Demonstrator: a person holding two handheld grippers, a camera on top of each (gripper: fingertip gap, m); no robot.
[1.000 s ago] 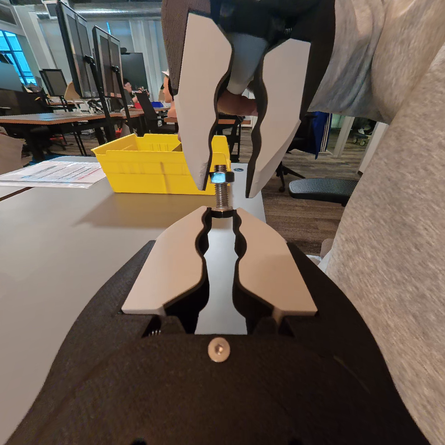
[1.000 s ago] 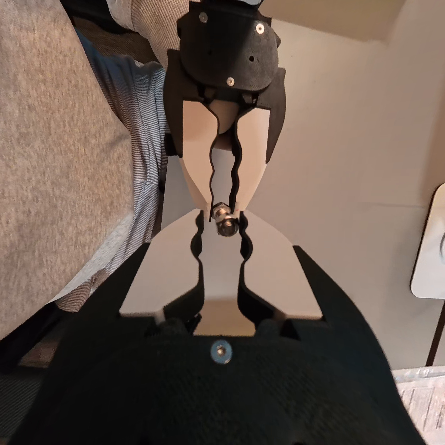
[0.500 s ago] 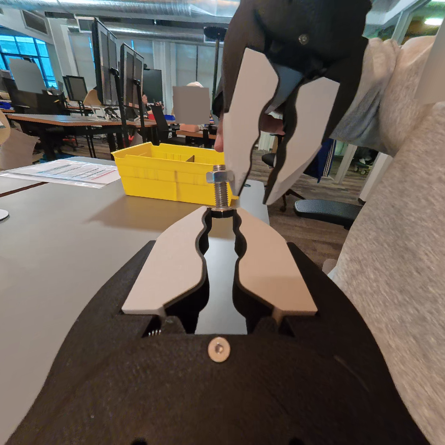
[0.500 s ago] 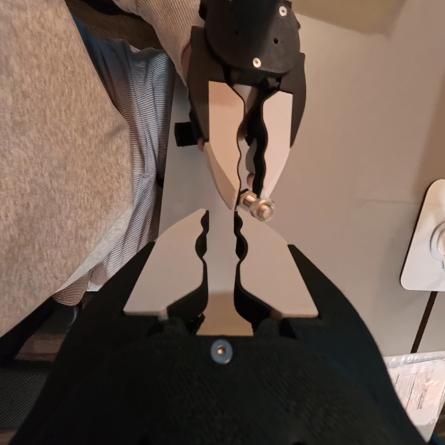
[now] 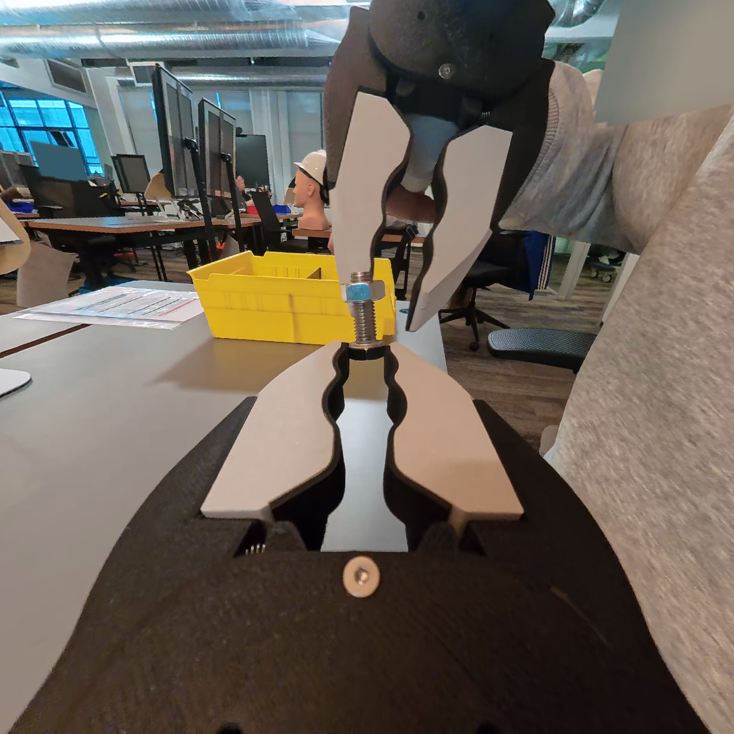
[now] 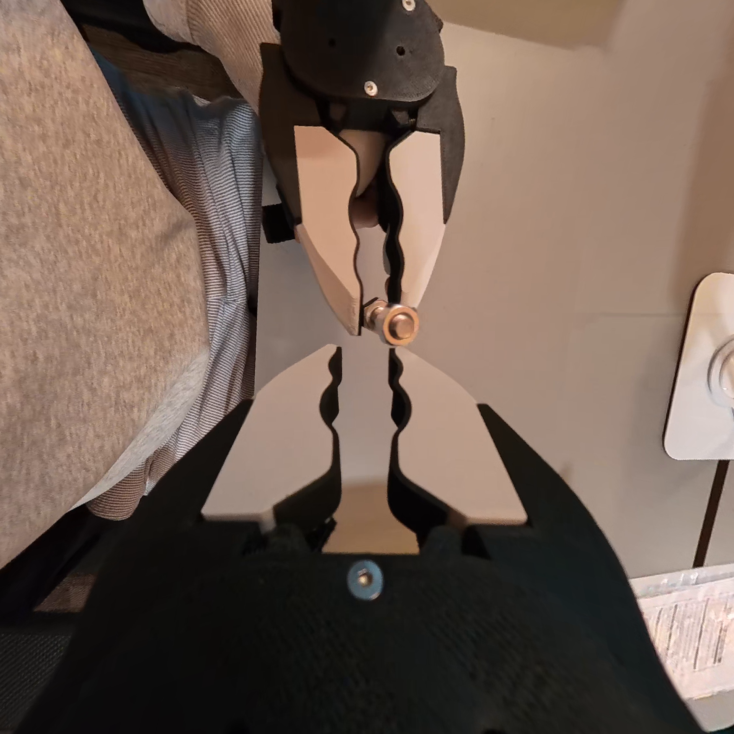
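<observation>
while our left tool [image 5: 363, 351] clamps the bolt [image 5: 364, 323] by its head at frame centre, our right tool [image 5: 391, 302] hangs open, one finger touching the nut [image 5: 362, 292]; we should centre both fingers on it, above the tabletop [image 5: 119, 397].

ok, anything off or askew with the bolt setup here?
The right gripper is open but off-centre: one of its jaws sits at the nut, the other hangs clear to the side, so the nut is not between them. The bolt stands upright, its head clamped in the left gripper. Nothing damaged.
</observation>
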